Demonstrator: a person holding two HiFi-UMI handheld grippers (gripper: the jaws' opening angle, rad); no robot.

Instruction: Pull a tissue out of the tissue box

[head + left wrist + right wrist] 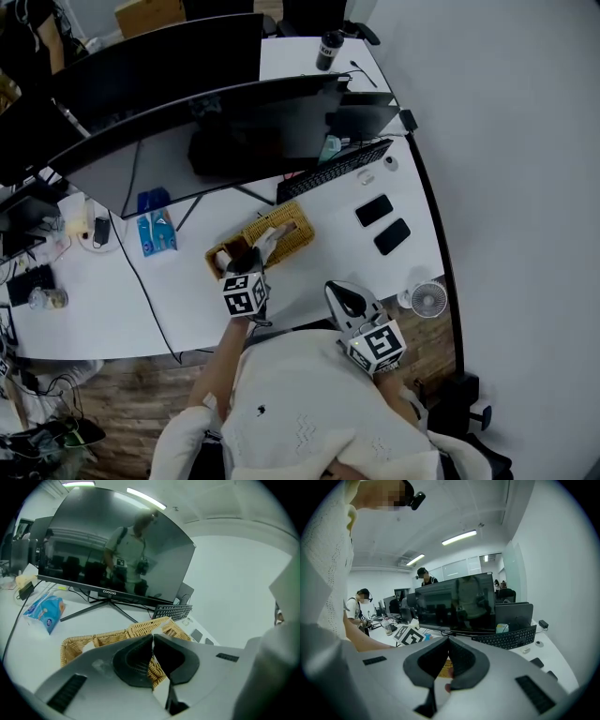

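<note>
The tissue box is a yellow wicker holder (pixel 292 242) lying on the white desk (pixel 187 300) in front of the monitors; it also shows in the left gripper view (pixel 108 637). A white tissue (pixel 272 240) rises from its top slot toward my left gripper (pixel 251 257). My left gripper (pixel 153 637) is shut, and a thin white strip of tissue (pixel 161 692) is pinched between its dark pads. My right gripper (pixel 345 298) hovers near the desk's front edge, to the right of the box. Its jaws (pixel 449 640) are shut with nothing held.
Two curved monitors (pixel 234 122) and a black keyboard (pixel 333 169) stand behind the box. Two phones (pixel 374 210) and a small white fan (pixel 428 300) lie at the right. A blue tissue pack (pixel 155 230) and cables lie at the left. People stand at desks (pixel 361 606) beyond.
</note>
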